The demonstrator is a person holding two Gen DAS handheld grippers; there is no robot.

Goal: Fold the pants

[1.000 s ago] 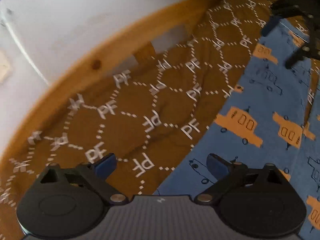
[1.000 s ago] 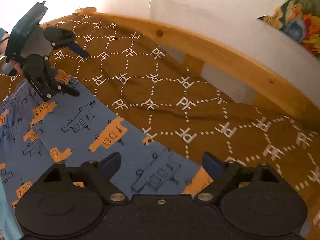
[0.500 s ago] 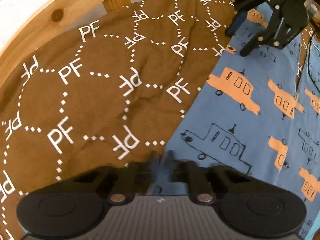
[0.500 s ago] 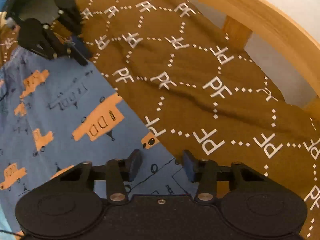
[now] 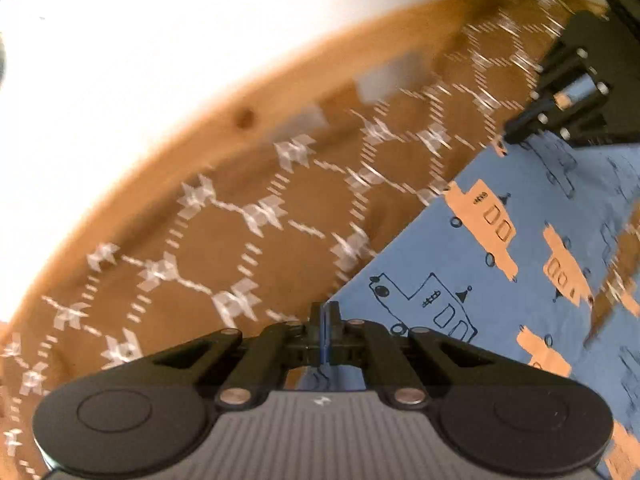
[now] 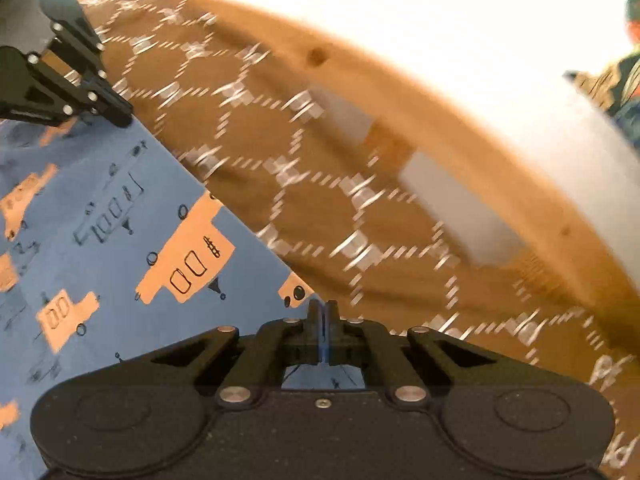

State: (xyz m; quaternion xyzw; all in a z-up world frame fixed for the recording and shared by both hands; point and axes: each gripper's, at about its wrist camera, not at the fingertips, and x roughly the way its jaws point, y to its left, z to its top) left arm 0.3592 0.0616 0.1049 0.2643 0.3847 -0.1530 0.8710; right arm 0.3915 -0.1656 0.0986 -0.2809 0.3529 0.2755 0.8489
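The blue pants (image 5: 500, 272) with orange car prints lie on a brown bedspread. My left gripper (image 5: 324, 312) is shut on one corner of the pants' edge. My right gripper (image 6: 322, 310) is shut on the other corner of the same edge (image 6: 120, 240). The edge is stretched straight between them and raised off the bedspread. The right gripper (image 5: 516, 126) shows at the far right of the left wrist view, and the left gripper (image 6: 120, 118) at the far left of the right wrist view.
The brown bedspread (image 5: 240, 240) with a white hexagon and PF pattern covers the bed. A curved wooden bed rail (image 6: 440, 128) with slats runs behind it, against a white wall (image 5: 160, 40). A colourful patterned cloth (image 6: 616, 80) shows at the far right.
Both grippers went from open to shut on the pants' edge. Both have since lifted, with the cloth pulled up; the background is blurred by motion.
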